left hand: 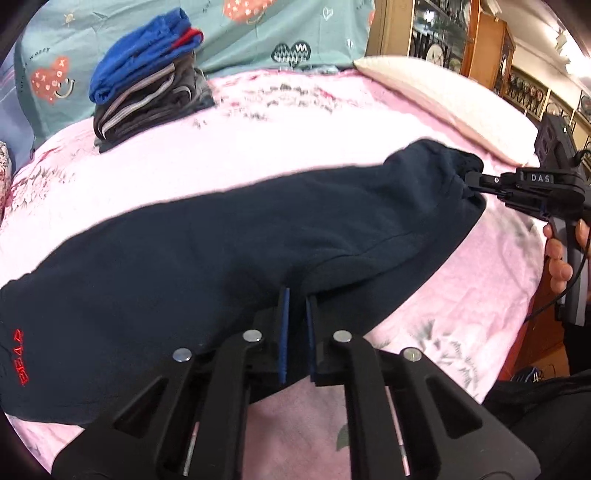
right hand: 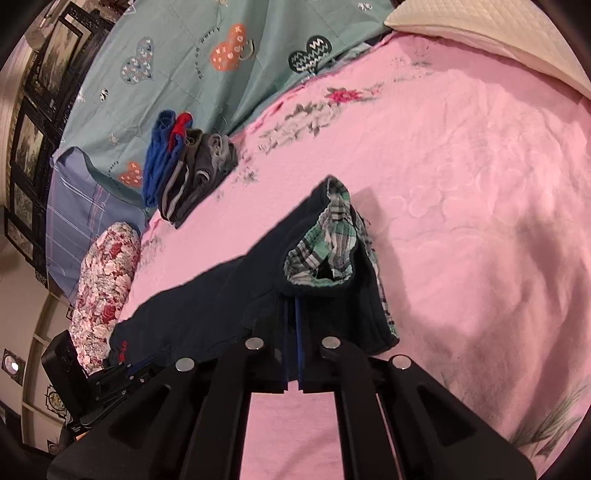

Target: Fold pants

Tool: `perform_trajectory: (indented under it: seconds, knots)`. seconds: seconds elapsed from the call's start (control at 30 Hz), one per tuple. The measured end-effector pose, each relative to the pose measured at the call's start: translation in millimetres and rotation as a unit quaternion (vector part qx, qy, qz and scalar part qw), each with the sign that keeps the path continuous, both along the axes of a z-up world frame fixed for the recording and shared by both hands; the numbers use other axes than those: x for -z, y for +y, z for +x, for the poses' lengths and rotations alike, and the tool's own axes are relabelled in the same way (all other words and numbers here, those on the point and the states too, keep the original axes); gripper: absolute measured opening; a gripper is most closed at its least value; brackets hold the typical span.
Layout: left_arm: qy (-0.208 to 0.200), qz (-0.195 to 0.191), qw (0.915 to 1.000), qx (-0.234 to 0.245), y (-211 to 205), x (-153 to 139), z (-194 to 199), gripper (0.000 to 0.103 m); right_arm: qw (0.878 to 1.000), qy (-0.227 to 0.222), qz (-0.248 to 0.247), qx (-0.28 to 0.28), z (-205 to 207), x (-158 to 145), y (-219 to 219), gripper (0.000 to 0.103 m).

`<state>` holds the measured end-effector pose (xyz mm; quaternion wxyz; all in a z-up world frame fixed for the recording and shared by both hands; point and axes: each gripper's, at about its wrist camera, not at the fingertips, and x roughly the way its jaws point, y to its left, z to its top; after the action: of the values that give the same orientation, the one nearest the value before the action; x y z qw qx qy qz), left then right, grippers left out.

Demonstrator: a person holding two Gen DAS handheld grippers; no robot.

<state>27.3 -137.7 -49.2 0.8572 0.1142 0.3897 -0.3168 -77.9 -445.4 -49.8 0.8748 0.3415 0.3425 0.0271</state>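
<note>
Dark navy pants (left hand: pixel 229 251) with red embroidery lie stretched across the pink bedspread (left hand: pixel 258 147). My left gripper (left hand: pixel 295 295) is shut on the near edge of the pants. My right gripper (left hand: pixel 476 182) is shut on the gathered end at the right. In the right wrist view the right gripper (right hand: pixel 293 306) pinches the pants (right hand: pixel 207 295) at the opening, where a green plaid lining (right hand: pixel 325 243) shows. The left gripper (right hand: pixel 129 373) shows at the lower left, at the far end of the pants.
A stack of folded clothes (left hand: pixel 147 85), blue on top of grey, sits at the back of the bed (right hand: pixel 184 173). A teal patterned blanket (left hand: pixel 277 33) lies behind. A cream pillow (left hand: pixel 443 103) is at the right, a floral bolster (right hand: pixel 103 288) at the left.
</note>
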Motion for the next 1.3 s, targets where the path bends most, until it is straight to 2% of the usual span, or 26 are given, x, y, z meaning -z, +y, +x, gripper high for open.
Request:
perform_trajectory:
  seconds: [0.1, 0.2, 0.37, 0.5, 0.53, 0.6, 0.63, 0.67, 0.7, 0.77, 0.83, 0.87, 0.9, 0.93, 0.97, 1.03, 1.2, 1.3]
  knots:
    - [-0.006, -0.013, 0.9999, 0.007, 5, -14, -6, 0.006, 1.0, -0.022, -0.005, 0.0, -6, -20, -2, 0.003]
    - [-0.001, 0.002, 0.9996, 0.026, 5, -14, -17, 0.006, 1.0, -0.018, -0.017, -0.003, -13, -28, -3, 0.003]
    - [0.025, 0.028, 0.9985, 0.04, 0, 11, -21, 0.006, 0.999, 0.031, -0.014, 0.003, -16, 5, -6, 0.003]
    - [0.025, 0.026, 0.9984, 0.043, 1, 9, -24, 0.006, 0.999, 0.03, -0.012, 0.0, -18, 8, -2, 0.003]
    - [0.024, 0.027, 0.9984, 0.044, 1, 9, -25, 0.006, 1.0, 0.027, -0.011, -0.003, -18, 5, -1, 0.008]
    - [0.025, 0.026, 0.9985, 0.042, 1, 10, -25, 0.006, 1.0, 0.026, -0.004, -0.01, -17, 2, 0, 0.03]
    - [0.026, 0.025, 0.9985, 0.041, 2, 10, -24, 0.006, 1.0, 0.026, -0.002, -0.007, -18, 2, 0, 0.045]
    - [0.026, 0.025, 0.9986, 0.039, 1, 10, -24, 0.007, 1.0, 0.026, -0.003, -0.003, -17, 2, 2, 0.046]
    - [0.024, 0.025, 0.9987, 0.038, -1, 10, -24, 0.007, 1.0, 0.028, -0.003, -0.006, -15, 2, 3, 0.046]
    - [0.019, 0.027, 0.9988, 0.037, -2, 9, -24, 0.016, 0.999, 0.03, 0.0, -0.01, -10, 3, 7, 0.046]
    - [0.009, 0.031, 0.9988, 0.037, -7, 8, -23, 0.041, 0.999, 0.031, -0.009, -0.008, -4, 2, 10, 0.046]
    - [0.0, 0.034, 0.9989, 0.033, -9, 8, -21, 0.044, 0.999, 0.039, -0.014, -0.003, 0, 4, 10, 0.041]
    - [0.0, 0.036, 0.9988, 0.032, -11, 10, -19, 0.043, 0.999, 0.048, -0.012, 0.002, 3, 7, 9, 0.034]
    - [0.007, 0.034, 0.9988, 0.034, -13, 11, -16, 0.033, 0.998, 0.059, -0.007, 0.002, 7, 12, 9, 0.016]
    - [0.011, 0.03, 0.999, 0.033, -12, 12, -13, 0.022, 0.998, 0.061, -0.007, 0.001, 8, 14, 8, 0.006]
    - [0.015, 0.013, 0.9993, 0.033, -6, 8, -12, 0.006, 0.999, 0.043, -0.013, 0.003, 4, 11, 9, 0.006]
    - [0.0, -0.003, 0.999, 0.045, 3, -11, -25, 0.004, 0.999, 0.003, -0.037, -0.013, -10, -24, 15, 0.005]
    - [0.013, 0.017, 0.9982, 0.056, 0, -1, -27, 0.005, 0.998, 0.03, -0.045, -0.019, -7, -18, 15, 0.005]
